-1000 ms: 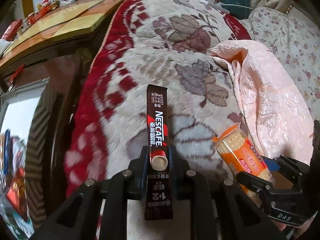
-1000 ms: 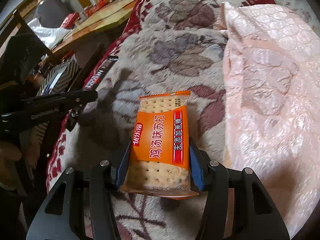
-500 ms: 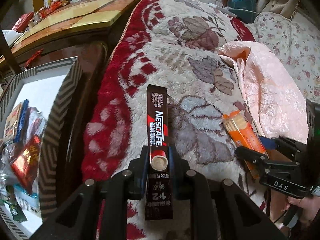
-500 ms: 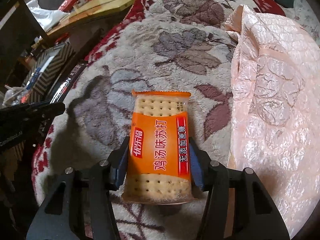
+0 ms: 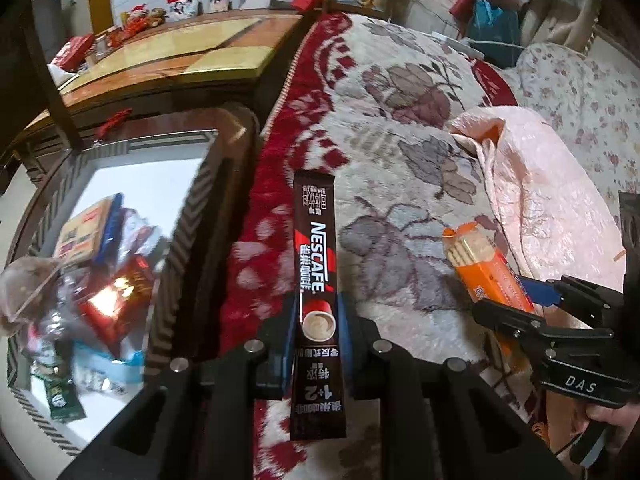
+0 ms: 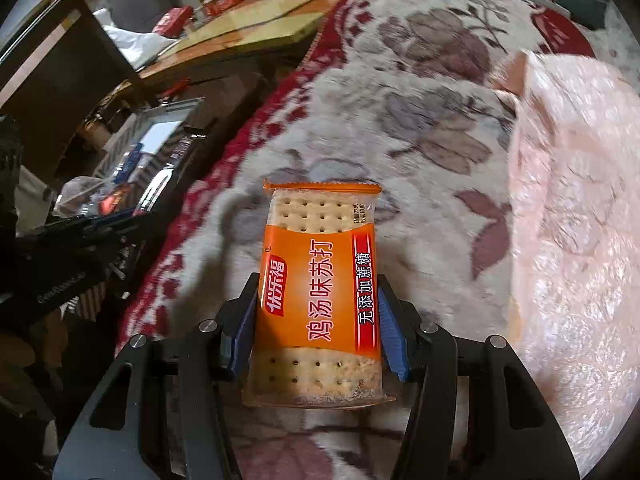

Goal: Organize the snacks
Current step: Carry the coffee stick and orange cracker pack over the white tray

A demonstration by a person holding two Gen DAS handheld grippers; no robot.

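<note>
Claw work first: my left claw (image 5: 316, 320) is clamped tight on a Nescafé coffee stick (image 5: 315, 264), gripping it near the printed cup so that most of its length sticks out ahead of the fingers and a shorter tail hangs back toward me. My right claw (image 6: 318, 316) is clamped on an orange pack of soda crackers (image 6: 318, 280), its blue pads (image 6: 246, 320) pressing the pack's two long sides about midway along. Both snacks are off the bed, carried above the flowered blanket (image 5: 400, 152).

I judge the step in hand to be carrying both to the striped-rim box (image 5: 188, 240) that stands just off the blanket's red left edge. It already holds several wrapped snacks (image 5: 108, 304), piled at the end nearer me, while the far end shows bare white floor.

To do this well, I'd bring the left claw over the rim first, since it is nearer the box, and keep the right one behind it so the two don't knock together. The stick is long and thin; I'd lower it until its tip is inside the walls before letting go, or it may catch the rim and tip out. The crackers are brittle, so I wouldn't squeeze any harder, and I'd set the pack down flat on the bare part.
</note>
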